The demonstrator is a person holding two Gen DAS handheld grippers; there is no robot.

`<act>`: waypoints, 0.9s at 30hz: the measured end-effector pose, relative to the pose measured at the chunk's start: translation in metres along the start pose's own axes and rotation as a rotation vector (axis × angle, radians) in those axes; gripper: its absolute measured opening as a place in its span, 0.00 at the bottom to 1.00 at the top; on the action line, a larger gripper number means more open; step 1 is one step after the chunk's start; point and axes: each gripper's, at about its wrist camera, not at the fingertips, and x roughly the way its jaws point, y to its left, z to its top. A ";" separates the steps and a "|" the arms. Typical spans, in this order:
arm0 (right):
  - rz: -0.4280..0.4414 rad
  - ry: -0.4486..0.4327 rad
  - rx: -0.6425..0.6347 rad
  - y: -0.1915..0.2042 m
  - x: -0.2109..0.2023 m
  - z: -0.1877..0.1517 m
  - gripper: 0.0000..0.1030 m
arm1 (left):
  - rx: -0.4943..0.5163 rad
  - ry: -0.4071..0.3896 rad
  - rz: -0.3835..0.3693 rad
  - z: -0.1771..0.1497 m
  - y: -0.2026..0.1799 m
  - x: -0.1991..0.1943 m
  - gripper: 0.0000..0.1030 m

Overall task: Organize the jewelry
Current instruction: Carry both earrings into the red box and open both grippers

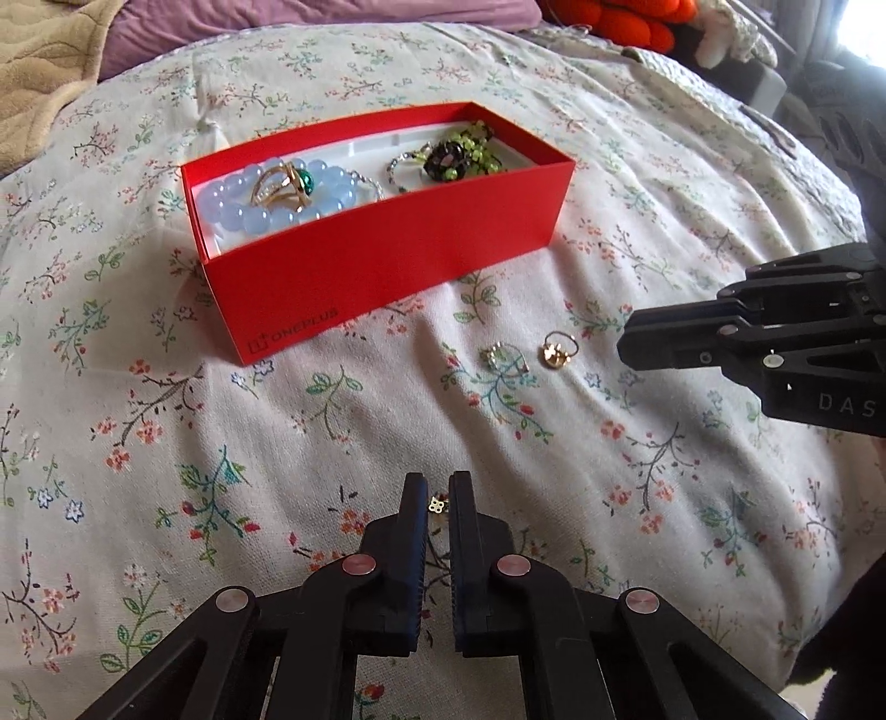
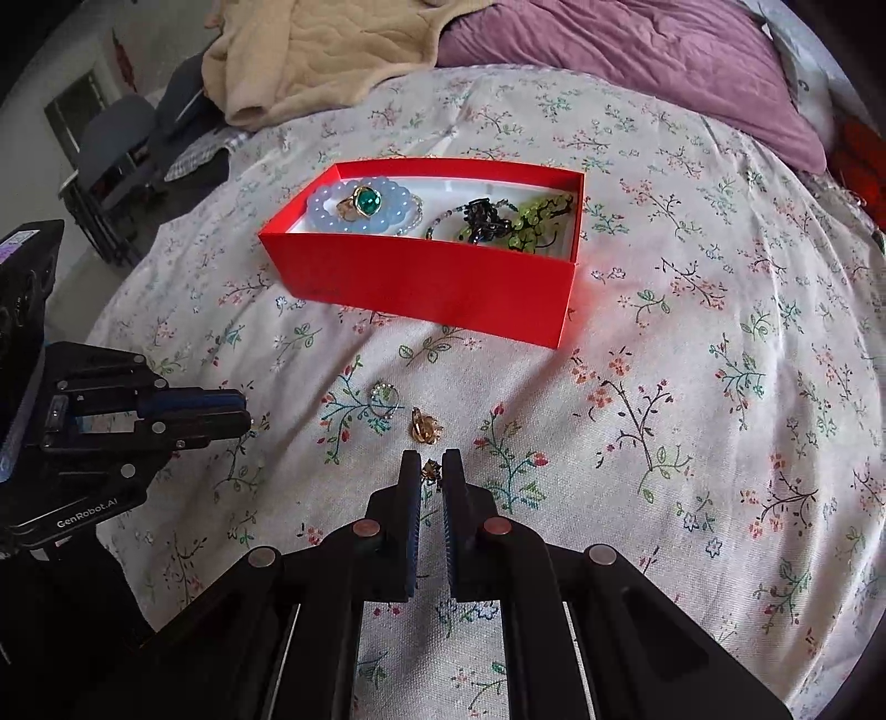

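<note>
A red open box (image 1: 387,266) (image 2: 432,288) on the floral bedspread holds a pale blue bead bracelet (image 1: 243,202) (image 2: 387,221), a gold ring with a green stone (image 1: 288,185) (image 2: 362,202) and dark and green bead jewelry (image 1: 459,155) (image 2: 509,221). A silver ring (image 1: 504,357) (image 2: 385,400) and a gold ring (image 1: 558,350) (image 2: 425,425) lie loose on the bed in front of the box. My left gripper (image 1: 438,501) (image 2: 243,412) is shut on a small gold piece (image 1: 438,505). My right gripper (image 2: 431,471) (image 1: 623,343) is shut on a small gold piece (image 2: 431,471).
A purple pillow (image 2: 637,61) and a beige blanket (image 2: 310,61) lie at the head of the bed. An orange soft item (image 1: 626,16) sits at the far edge. A chair (image 2: 111,155) stands beside the bed.
</note>
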 end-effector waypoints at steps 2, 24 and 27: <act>-0.002 -0.002 -0.004 0.001 -0.002 0.000 0.07 | -0.004 -0.006 0.001 0.002 0.001 -0.002 0.02; -0.044 -0.047 0.008 0.008 -0.013 0.035 0.08 | -0.068 -0.081 0.029 0.048 0.012 -0.018 0.02; -0.039 -0.065 0.029 0.005 -0.016 0.044 0.08 | -0.075 -0.098 0.033 0.060 0.014 -0.020 0.02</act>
